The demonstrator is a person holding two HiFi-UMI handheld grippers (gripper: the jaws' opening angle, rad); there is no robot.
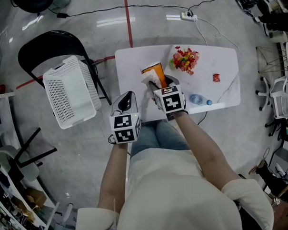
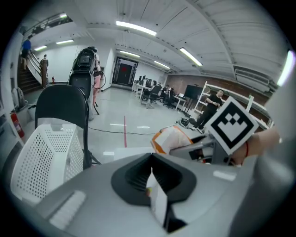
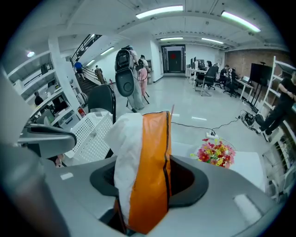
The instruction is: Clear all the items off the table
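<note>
My right gripper (image 1: 158,85) (image 3: 143,185) is shut on an orange and white bag (image 1: 155,71) (image 3: 148,157), which stands upright between its jaws above the near part of the white table (image 1: 132,60). My left gripper (image 1: 128,99) (image 2: 150,183) hangs off the table's near left corner. A thin white flat piece (image 2: 157,199) stands clamped between its jaws; what it is I cannot make out. On the table lie a bunch of red and yellow flowers (image 1: 184,59) (image 3: 215,152), a small red packet (image 1: 216,77) and a water bottle (image 1: 199,99) on its side.
A white perforated basket (image 1: 69,91) (image 2: 37,157) (image 3: 92,134) rests on a black folding chair (image 1: 50,44) (image 2: 62,102) left of the table. A power strip with cables (image 1: 188,16) lies on the floor beyond. Office chairs (image 1: 276,97) stand to the right.
</note>
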